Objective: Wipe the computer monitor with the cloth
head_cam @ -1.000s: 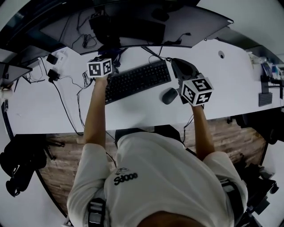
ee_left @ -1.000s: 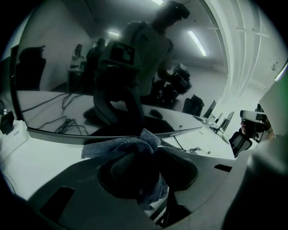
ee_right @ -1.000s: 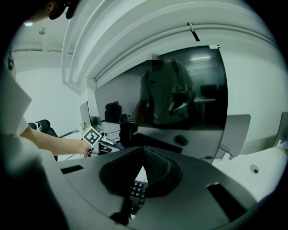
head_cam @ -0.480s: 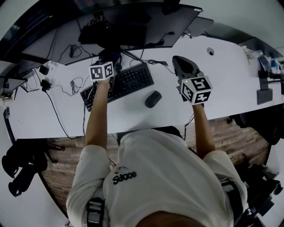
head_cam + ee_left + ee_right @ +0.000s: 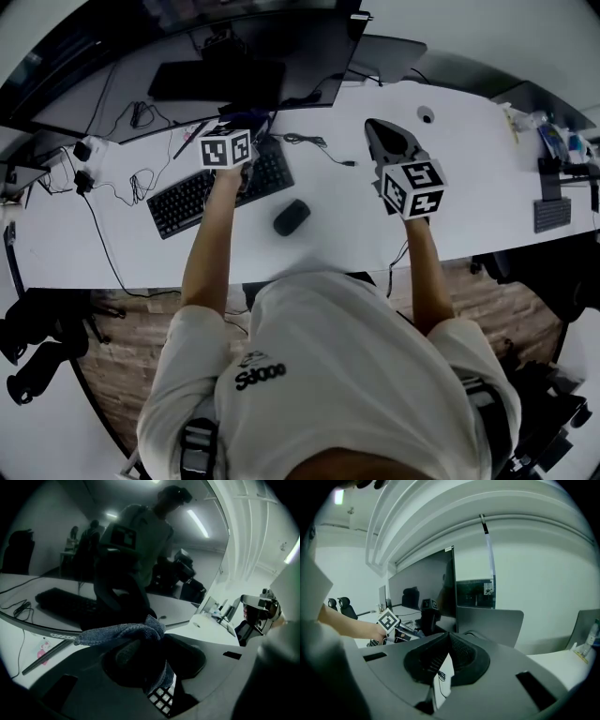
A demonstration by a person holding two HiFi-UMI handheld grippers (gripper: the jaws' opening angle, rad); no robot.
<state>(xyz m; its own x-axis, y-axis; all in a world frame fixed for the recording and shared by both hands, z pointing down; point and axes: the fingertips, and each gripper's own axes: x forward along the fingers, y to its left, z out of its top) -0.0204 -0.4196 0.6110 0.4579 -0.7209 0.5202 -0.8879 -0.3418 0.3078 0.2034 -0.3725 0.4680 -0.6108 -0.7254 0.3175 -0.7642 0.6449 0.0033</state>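
A wide dark monitor (image 5: 234, 56) stands along the back of the white desk (image 5: 469, 187). In the left gripper view its screen (image 5: 117, 550) is close ahead and mirrors the person. My left gripper (image 5: 140, 639) is shut on a bunched blue-grey cloth (image 5: 136, 631), which is held up just in front of the screen's lower edge. In the head view the left gripper (image 5: 239, 141) is over the keyboard's right end. My right gripper (image 5: 382, 131) hovers above the desk to the right, shut and empty, with its jaw tips (image 5: 449, 635) meeting. The monitor (image 5: 426, 583) lies to its left.
A black keyboard (image 5: 220, 192) and a mouse (image 5: 292, 217) lie in front of the monitor. Loose cables and plugs (image 5: 122, 178) trail over the desk's left part. A second grey screen (image 5: 389, 56) stands behind on the right. Small items sit at the far right edge (image 5: 553, 150).
Against the keyboard and mouse, both grippers now stand further right. The left one went from the keyboard's left end to its right end. The cloth stays gripped.
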